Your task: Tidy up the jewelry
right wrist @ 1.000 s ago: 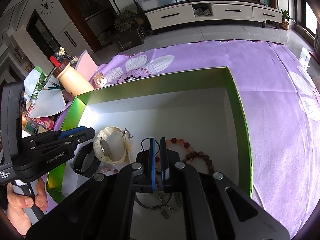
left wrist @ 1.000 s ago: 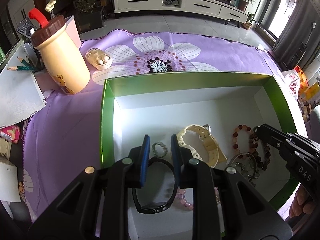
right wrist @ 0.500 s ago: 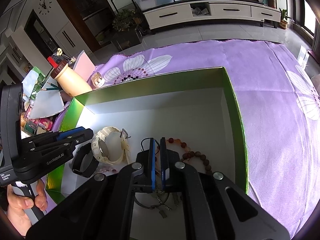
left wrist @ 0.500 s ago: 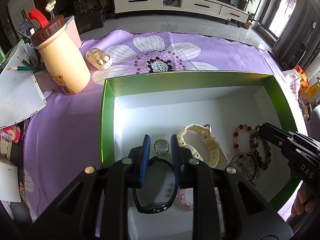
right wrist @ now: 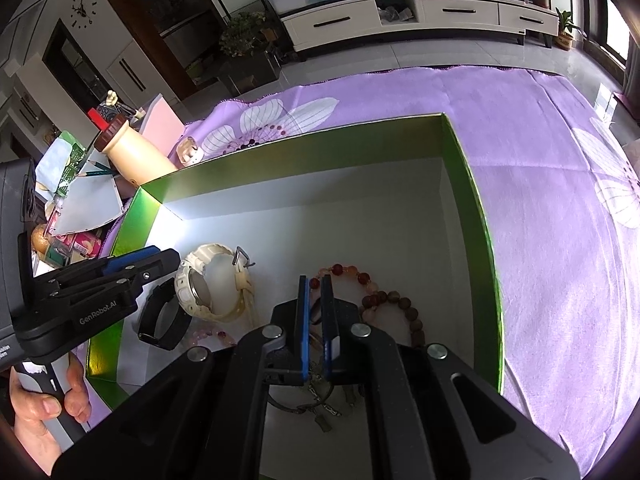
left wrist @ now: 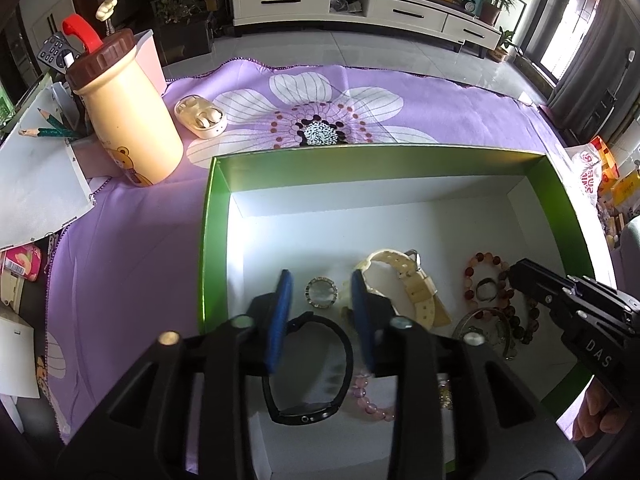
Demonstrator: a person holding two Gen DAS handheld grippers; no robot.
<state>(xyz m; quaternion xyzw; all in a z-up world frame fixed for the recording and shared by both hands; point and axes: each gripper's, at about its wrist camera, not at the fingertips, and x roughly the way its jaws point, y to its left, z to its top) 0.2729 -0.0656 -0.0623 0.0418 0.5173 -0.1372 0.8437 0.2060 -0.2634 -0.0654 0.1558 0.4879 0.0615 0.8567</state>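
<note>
A green box (left wrist: 208,216) with a white floor holds the jewelry. My left gripper (left wrist: 320,294) is open; a small sparkly ring (left wrist: 321,292) lies flat on the floor between its fingertips. A cream watch (left wrist: 404,280) lies just right of it, a black band (left wrist: 308,364) and pink beads (left wrist: 370,400) below. My right gripper (right wrist: 315,292) has its jaws nearly closed, a narrow gap left, over a red-brown bead bracelet (right wrist: 384,300) and a thin dark ring (left wrist: 486,289). It holds nothing that I can see. A metal bangle (left wrist: 480,320) lies beside the beads.
The box (right wrist: 480,216) sits on a purple flowered cloth (left wrist: 120,264). A cream bottle with a brown cap (left wrist: 128,120) and a white earbud case (left wrist: 200,118) stand at the back left. Papers and pencils (left wrist: 36,168) lie at the left edge.
The small ring has dropped from between my left fingertips and now lies flat on the box floor. My left jaws have opened wider. My right gripper has shifted slightly over the beads.
</note>
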